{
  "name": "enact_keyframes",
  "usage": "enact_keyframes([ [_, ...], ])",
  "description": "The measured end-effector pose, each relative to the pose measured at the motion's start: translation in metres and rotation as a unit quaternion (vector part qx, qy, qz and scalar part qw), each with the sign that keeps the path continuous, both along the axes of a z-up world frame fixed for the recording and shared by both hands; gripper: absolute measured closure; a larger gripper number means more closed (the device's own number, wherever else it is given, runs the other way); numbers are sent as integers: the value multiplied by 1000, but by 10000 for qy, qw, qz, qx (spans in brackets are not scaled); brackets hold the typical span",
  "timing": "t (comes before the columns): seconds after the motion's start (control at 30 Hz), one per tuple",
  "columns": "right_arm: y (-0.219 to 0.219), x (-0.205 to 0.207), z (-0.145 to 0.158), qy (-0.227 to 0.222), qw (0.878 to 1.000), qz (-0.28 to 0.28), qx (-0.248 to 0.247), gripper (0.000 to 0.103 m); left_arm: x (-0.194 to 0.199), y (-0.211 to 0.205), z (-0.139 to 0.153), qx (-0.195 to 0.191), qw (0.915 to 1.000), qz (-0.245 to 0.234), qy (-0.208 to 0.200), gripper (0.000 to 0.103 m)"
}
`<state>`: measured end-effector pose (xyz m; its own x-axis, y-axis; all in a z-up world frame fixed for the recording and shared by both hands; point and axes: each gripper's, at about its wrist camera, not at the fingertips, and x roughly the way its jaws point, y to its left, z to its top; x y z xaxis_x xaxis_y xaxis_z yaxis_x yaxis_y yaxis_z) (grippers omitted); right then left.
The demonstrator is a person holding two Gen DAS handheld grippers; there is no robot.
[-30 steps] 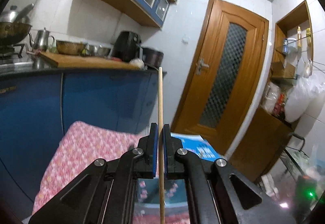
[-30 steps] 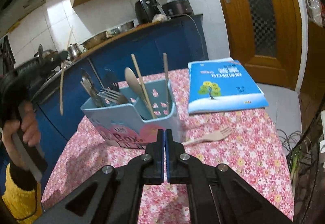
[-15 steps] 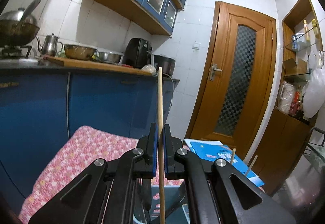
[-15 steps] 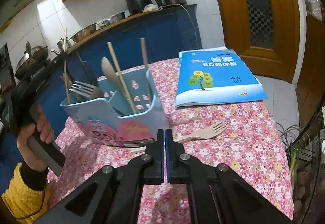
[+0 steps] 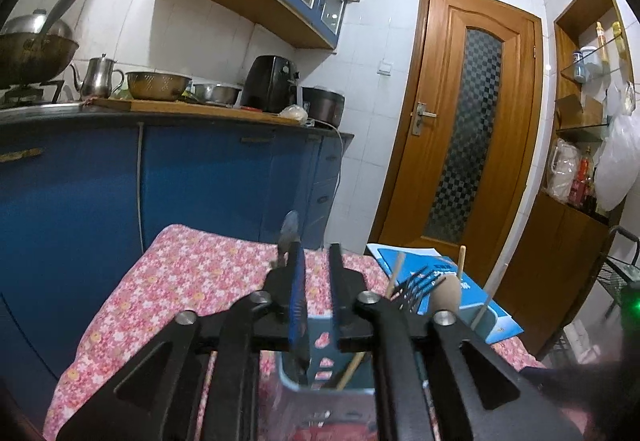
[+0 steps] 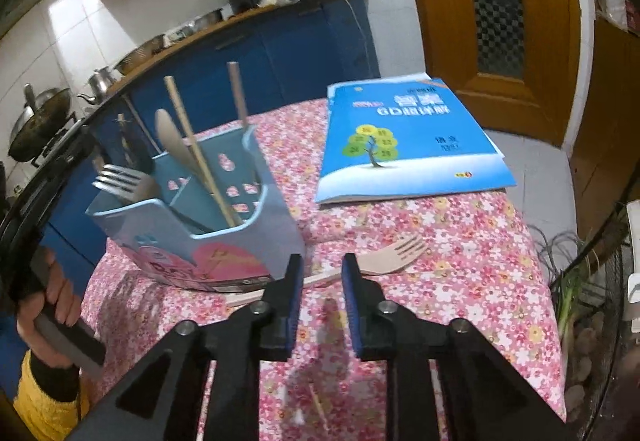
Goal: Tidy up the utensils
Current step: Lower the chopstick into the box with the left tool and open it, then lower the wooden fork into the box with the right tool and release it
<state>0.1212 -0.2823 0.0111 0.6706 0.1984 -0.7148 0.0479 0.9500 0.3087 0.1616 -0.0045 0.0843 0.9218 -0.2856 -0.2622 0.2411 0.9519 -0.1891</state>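
1. Left tool [image 5: 316, 265] sits low in the centre of its own view, directly above the blue holder [image 5: 324, 381]; its jaws stand apart with nothing between them.
2. Right tool [image 6: 320, 281] fills the bottom centre of its view, jaws parted and empty, aimed at the wooden fork [image 6: 372, 261] lying flat on the flowered surface [image 6: 460, 281].
3. In the right view the holder [image 6: 192, 237] stands at left centre, already carrying metal forks [image 6: 120, 181], a wooden spoon [image 6: 172, 145] and two chopsticks [image 6: 200, 157].
4. The wooden fork lies just beside the holder's base, its tines toward the blue book [image 6: 404, 137] at upper right; judging by this, it is the last loose utensil.
5. Risks, as I judge them:
   - The fork's handle is thin and flat on the cloth, so the right tool could close above it or pinch the fabric.
   - The handle end lies close against the holder, so an approach from the left could nudge the holder and tip it.
   - The left tool hangs among upright handles and could catch one when it lifts away.
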Motion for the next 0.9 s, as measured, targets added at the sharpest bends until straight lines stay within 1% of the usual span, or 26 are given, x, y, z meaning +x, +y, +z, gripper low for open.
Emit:
enact_keyframes([
  [0.03,-5,4,-3,145,9998,-45,90,72,-2,2,0,-19,10000,12,25,86],
  [0.13,-14,12,-9,432,9984,-141,350,71,-9,12,0,-26,9999,71,121,86],
  [0.2,-20,18,-13,637,9966,-286,437,68,-12,17,1,-7,9998,107,157,86],
  [0.37,-30,27,-18,948,9927,-683,306,62,-21,29,1,38,9994,168,307,85],
  [0.43,-35,30,-22,1041,9907,-830,288,60,-25,33,0,33,9992,166,364,83],
  [0.63,-44,43,-37,1206,9868,-987,436,60,-31,39,-5,100,9982,184,560,82],
  [0.73,-47,49,-49,1256,9849,-969,693,59,-34,39,-11,142,9974,178,688,82],
  [0.8,-48,51,-54,1195,9843,-975,857,60,-36,40,-15,171,9969,181,747,82],
  [0.87,-49,53,-55,1116,9839,-1006,967,63,-38,41,-19,183,9965,193,793,82],
  [0.9,-51,54,-57,1095,9833,-1013,1039,68,-38,41,-20,179,9963,199,812,82],
])
